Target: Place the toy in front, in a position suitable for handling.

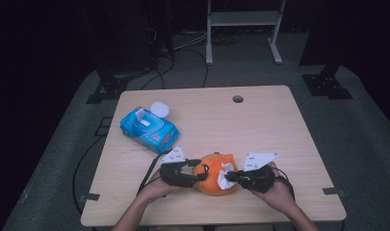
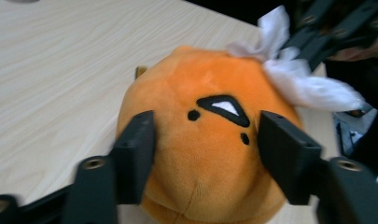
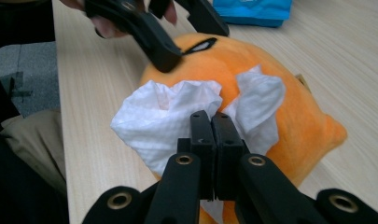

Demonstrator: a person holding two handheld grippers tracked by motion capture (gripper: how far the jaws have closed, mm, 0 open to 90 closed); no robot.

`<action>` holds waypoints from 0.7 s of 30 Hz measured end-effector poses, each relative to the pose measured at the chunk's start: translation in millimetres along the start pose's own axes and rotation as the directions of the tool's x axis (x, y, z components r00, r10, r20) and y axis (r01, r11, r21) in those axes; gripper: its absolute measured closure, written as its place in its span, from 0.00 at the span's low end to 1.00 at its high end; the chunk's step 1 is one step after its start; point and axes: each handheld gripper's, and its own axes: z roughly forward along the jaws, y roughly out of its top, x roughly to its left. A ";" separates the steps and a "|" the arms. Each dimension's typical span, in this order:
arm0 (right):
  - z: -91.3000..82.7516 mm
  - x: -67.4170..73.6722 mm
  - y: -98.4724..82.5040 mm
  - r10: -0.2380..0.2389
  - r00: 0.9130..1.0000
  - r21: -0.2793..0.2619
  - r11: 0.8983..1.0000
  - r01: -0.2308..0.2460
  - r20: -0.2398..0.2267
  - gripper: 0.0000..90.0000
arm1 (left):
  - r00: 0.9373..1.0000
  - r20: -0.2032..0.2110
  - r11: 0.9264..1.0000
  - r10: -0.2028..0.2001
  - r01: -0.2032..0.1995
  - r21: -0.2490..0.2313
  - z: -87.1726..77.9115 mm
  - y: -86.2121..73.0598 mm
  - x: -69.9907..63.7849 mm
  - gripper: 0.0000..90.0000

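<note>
Orange plush (image 1: 213, 179) lying at the table's (image 1: 260, 130) near edge, between the two grippers. Left gripper (image 1: 198, 174), at the plush's 9 o'clock: jaws set either side of the plush and pressing its flanks, as the left gripper view shows (image 2: 203, 154). Right gripper (image 1: 229, 178), at the plush's 3 o'clock: jaws together, clamped on a white wipe (image 3: 177, 116) laid against the plush (image 3: 298, 126). Blue wipe pack (image 1: 149, 127), lid raised, at 10 o'clock, well apart.
</note>
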 end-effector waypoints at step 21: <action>-7.3 -3.2 4.2 0.025 1.000 -0.055 0.998 -0.025 0.007 0.98 | 1.000 -0.024 1.000 0.000 0.001 0.008 5.1 2.8 -0.2 0.53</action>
